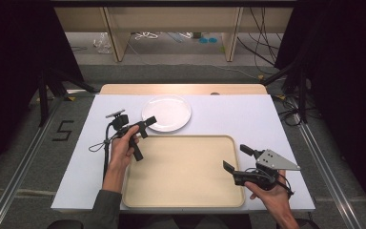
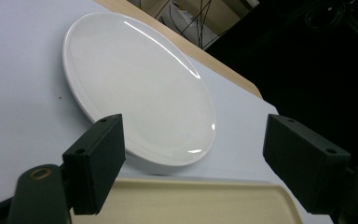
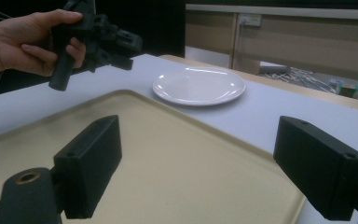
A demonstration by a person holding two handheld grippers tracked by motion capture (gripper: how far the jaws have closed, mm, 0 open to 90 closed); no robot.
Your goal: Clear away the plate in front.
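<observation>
A white empty plate (image 1: 167,113) (image 2: 140,88) (image 3: 198,86) lies on the white table cover, just beyond the far edge of a beige tray (image 1: 181,191) (image 2: 196,200) (image 3: 177,177). My left gripper (image 1: 146,127) (image 2: 196,147) hovers open over the tray's far left corner, its jaws pointing at the plate's near rim, with nothing between them. My right gripper (image 1: 238,158) (image 3: 196,154) stands open above the tray's right side and holds nothing. In the right gripper view, the left gripper (image 3: 121,46) shows in a hand at the upper left, short of the plate.
The white cover (image 1: 248,119) spans a wooden table with its far edge (image 1: 181,88) exposed. Black frame legs (image 1: 43,95) stand at both sides. Wooden furniture legs (image 1: 116,38) and loose cables lie on the floor beyond.
</observation>
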